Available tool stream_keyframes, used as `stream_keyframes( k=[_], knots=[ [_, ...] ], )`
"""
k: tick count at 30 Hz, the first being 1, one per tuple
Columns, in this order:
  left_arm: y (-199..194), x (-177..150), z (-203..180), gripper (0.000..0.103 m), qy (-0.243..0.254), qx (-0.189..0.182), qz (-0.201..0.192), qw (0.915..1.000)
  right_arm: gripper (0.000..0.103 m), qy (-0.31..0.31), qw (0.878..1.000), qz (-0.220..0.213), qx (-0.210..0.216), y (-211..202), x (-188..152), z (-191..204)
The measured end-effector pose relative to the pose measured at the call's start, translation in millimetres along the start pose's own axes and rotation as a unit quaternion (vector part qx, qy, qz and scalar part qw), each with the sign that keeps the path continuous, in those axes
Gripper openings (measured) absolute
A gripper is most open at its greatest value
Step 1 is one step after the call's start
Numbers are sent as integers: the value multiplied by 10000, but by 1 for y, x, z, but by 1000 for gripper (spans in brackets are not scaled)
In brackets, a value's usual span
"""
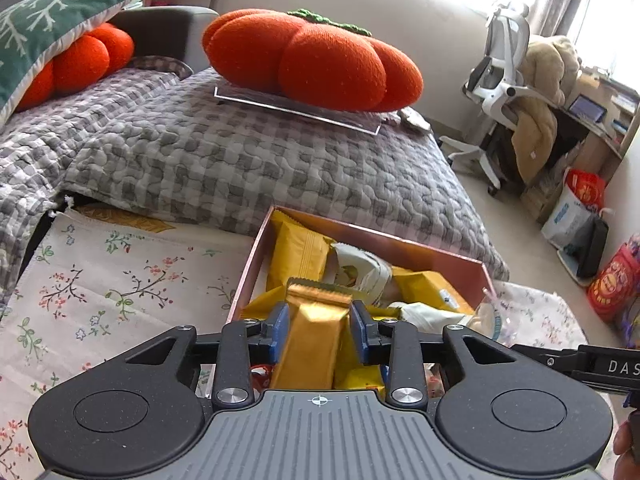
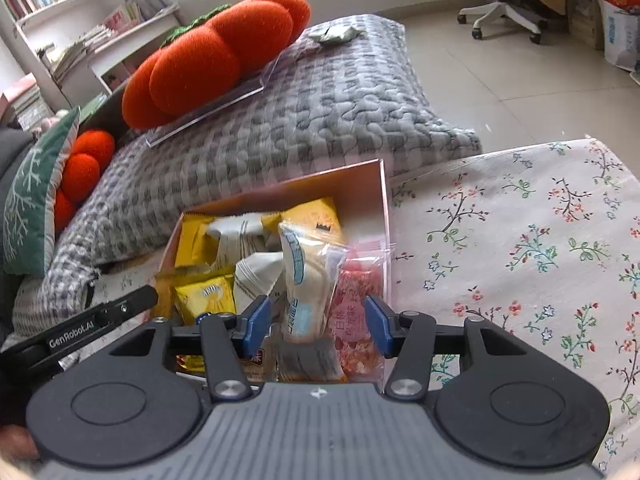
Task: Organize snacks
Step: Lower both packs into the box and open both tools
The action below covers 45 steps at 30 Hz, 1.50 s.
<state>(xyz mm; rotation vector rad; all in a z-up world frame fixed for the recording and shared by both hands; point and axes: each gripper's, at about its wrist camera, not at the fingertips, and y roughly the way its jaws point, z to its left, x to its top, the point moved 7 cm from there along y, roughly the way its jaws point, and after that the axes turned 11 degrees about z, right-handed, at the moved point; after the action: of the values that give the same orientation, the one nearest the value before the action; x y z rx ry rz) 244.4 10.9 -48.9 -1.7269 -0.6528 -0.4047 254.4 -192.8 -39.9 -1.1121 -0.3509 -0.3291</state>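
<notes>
Gold snack bar: clamped in left tool above near end of pink box, long axis running near-to-far, crimped end far. Box on floral surface already holds yellow and white packets; task judged mostly done. Right tool apart, straddling clear-wrapped bun, not gripping.

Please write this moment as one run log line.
left gripper: shut on gold packet | right gripper: open above white packet | both above pink box
</notes>
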Motion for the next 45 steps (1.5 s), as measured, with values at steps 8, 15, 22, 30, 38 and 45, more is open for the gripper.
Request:
stream_keyframes(
  k=[8, 15, 22, 30, 38, 45],
  knots=[
    [-13, -10, 10, 32, -170, 71, 319, 9993, 52, -14, 10000, 20, -63, -11, -8, 4],
    [13, -50, 4, 32, 559, 569, 1464, 9860, 53, -159, 9998, 37, -100, -13, -12, 11],
    [21, -56, 1, 34, 708, 470, 1480, 9853, 53, -189, 9997, 41, -118, -11, -12, 9],
    [26, -57, 4, 29, 726, 674, 1401, 9852, 53, -174, 9998, 112, -54, -11, -14, 10],
    [4, -46, -6, 28, 887, 719, 1067, 9877, 71, -353, 9988, 312, -120, -20, -22, 14],
    [-2, -28, -14, 28, 895, 629, 756, 9911, 78, -503, 9980, 346, -172, -17, -24, 17]
  ],
)
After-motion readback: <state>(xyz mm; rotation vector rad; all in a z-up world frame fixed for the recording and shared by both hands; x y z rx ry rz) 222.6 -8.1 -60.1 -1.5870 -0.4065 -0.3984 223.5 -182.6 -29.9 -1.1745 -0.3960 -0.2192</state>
